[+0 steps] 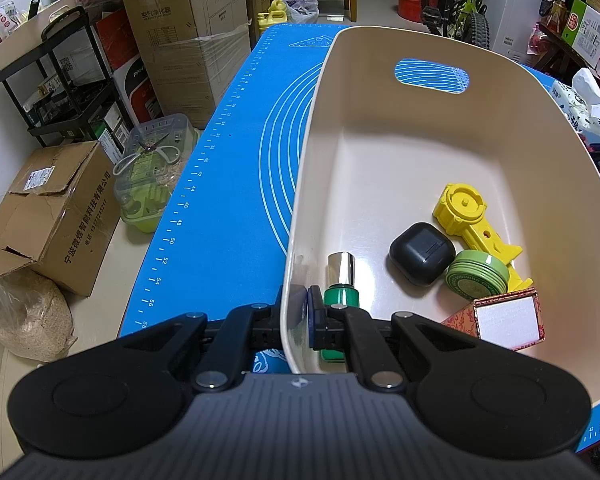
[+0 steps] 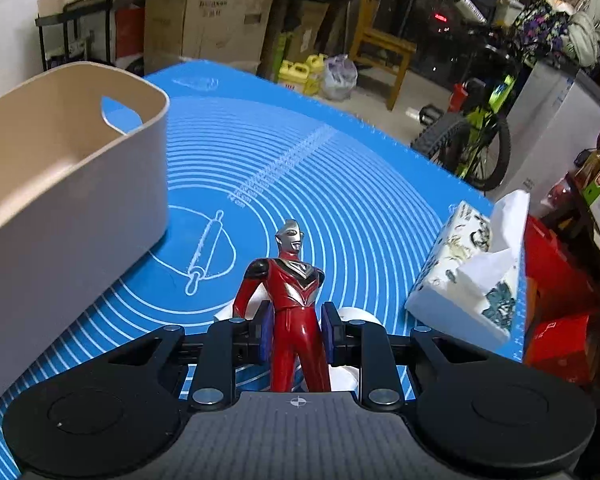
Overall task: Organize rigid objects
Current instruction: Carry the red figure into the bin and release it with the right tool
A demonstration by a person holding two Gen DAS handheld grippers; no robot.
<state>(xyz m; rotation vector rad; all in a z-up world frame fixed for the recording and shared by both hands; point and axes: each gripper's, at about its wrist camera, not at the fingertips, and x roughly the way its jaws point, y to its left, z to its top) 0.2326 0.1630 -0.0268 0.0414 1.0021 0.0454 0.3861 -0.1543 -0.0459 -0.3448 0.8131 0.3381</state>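
My left gripper (image 1: 307,322) is shut on the near left rim of a beige plastic bin (image 1: 380,128), one pad inside the wall and one outside. In the bin lie a green bottle with a silver cap (image 1: 341,276), a black rounded case (image 1: 420,253), a yellow plastic toy (image 1: 466,216), a green round tin (image 1: 477,273) and a small red patterned box (image 1: 504,322). My right gripper (image 2: 295,334) is shut on the legs of a red and silver hero figure (image 2: 294,280), which stands upright over the blue mat (image 2: 340,184). The bin (image 2: 72,184) is to its left.
A tissue pack (image 2: 472,268) lies on the mat at the right. A white object (image 2: 350,314) sits under the figure, mostly hidden. Cardboard boxes (image 1: 180,40), a black shelf (image 1: 60,76), a wooden chair (image 2: 384,44) and a bicycle (image 2: 476,136) stand around the table.
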